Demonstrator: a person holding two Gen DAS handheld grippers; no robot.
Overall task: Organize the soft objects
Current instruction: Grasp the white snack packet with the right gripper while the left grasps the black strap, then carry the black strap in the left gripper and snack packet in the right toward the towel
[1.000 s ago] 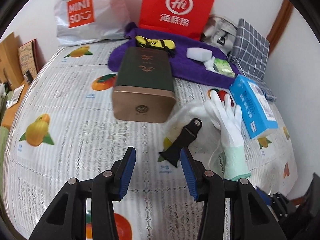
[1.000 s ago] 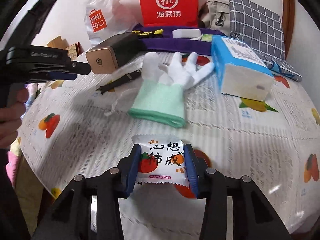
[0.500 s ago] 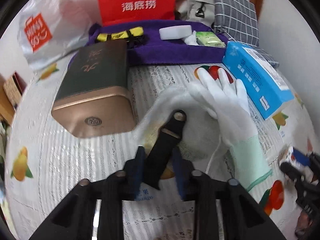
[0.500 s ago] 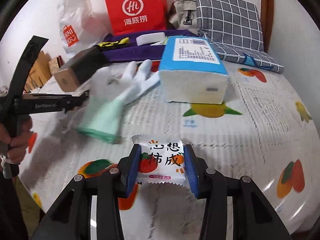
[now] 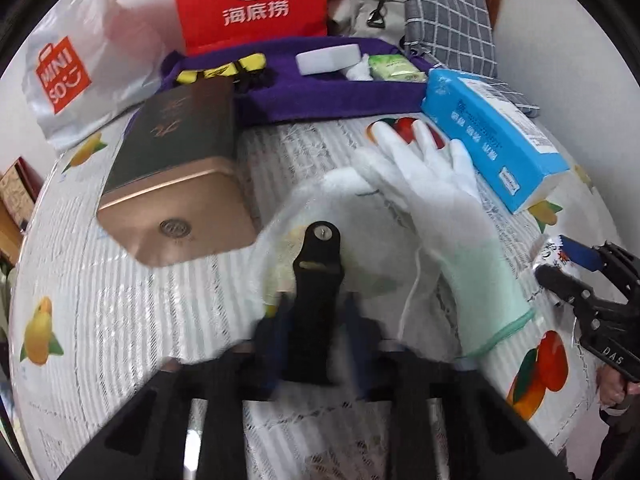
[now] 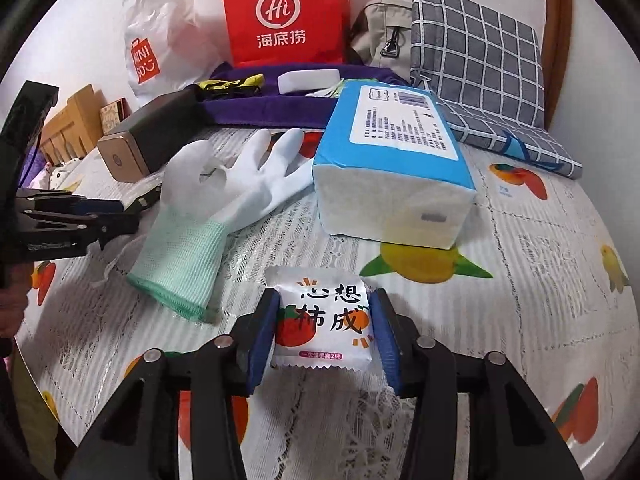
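Observation:
My left gripper (image 5: 314, 320) is shut on a black strap (image 5: 316, 276) that lies on a sheer white mesh pouch (image 5: 360, 216); its fingers are motion-blurred. A white glove with a pale green cuff (image 5: 448, 216) lies just right of the strap and also shows in the right wrist view (image 6: 212, 208). My right gripper (image 6: 326, 330) is shut on a small white snack packet (image 6: 324, 320) with persimmon print, held just above the fruit-print tablecloth (image 6: 540, 264). The left gripper (image 6: 100, 216) appears at that view's left.
A blue tissue pack (image 6: 392, 164) lies beyond the packet. A green-and-gold box (image 5: 176, 168) sits left. At the back, a purple cloth (image 5: 320, 88) holds a white sponge (image 5: 328, 58), yellow strap and green packet. Red bag (image 5: 248, 0), Miniso bag (image 5: 64, 72), checked cushion (image 6: 480, 60) behind.
My left gripper moved forward over the black strap and closed on it. My right gripper, still holding the packet, swung right then back toward the glove and tissue pack.

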